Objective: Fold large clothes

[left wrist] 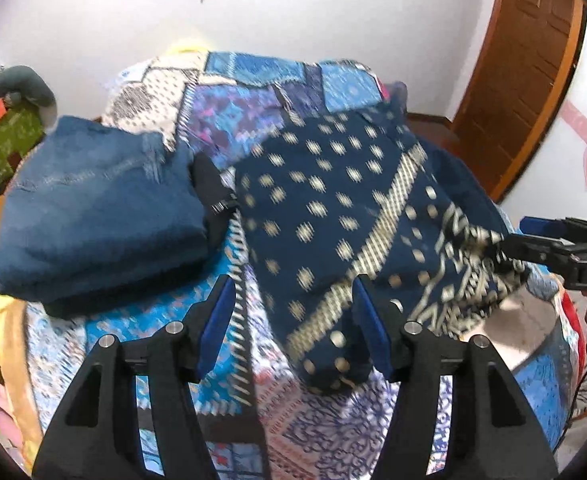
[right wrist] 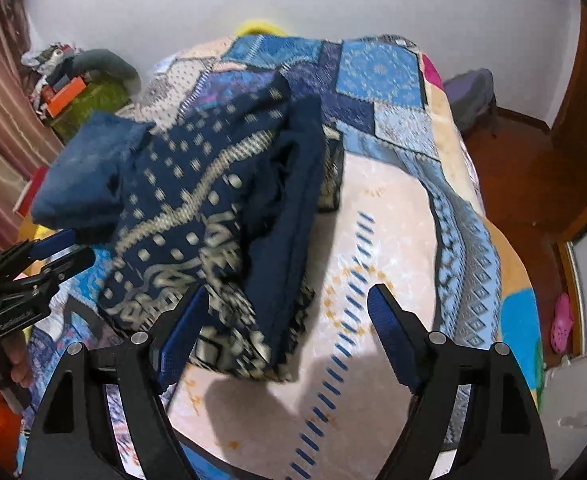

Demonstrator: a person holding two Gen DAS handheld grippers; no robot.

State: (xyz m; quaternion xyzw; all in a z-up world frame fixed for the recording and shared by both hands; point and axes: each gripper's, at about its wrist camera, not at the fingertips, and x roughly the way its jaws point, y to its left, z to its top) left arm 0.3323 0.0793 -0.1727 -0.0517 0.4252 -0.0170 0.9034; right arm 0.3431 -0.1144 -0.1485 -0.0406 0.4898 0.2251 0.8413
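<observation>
Patterned navy garment [left wrist: 345, 216] lay half-folded at centre frame on the quilted bed [left wrist: 229, 80], beside a folded blue stack [left wrist: 97, 208]; left claw [left wrist: 293, 320] and right claw [right wrist: 289, 340] stood wide, empty; regrasping both near corners evenly would likely keep the next fold square.

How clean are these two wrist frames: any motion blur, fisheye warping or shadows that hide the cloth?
Left wrist: patterned navy cloth and bedspread smear with motion blur; door frame bows from fisheye. Right wrist: the cloth is blurred too, gripper shadows fall on the bedspread ahead, corners vignette black. Even lighting, no glare in either.
</observation>
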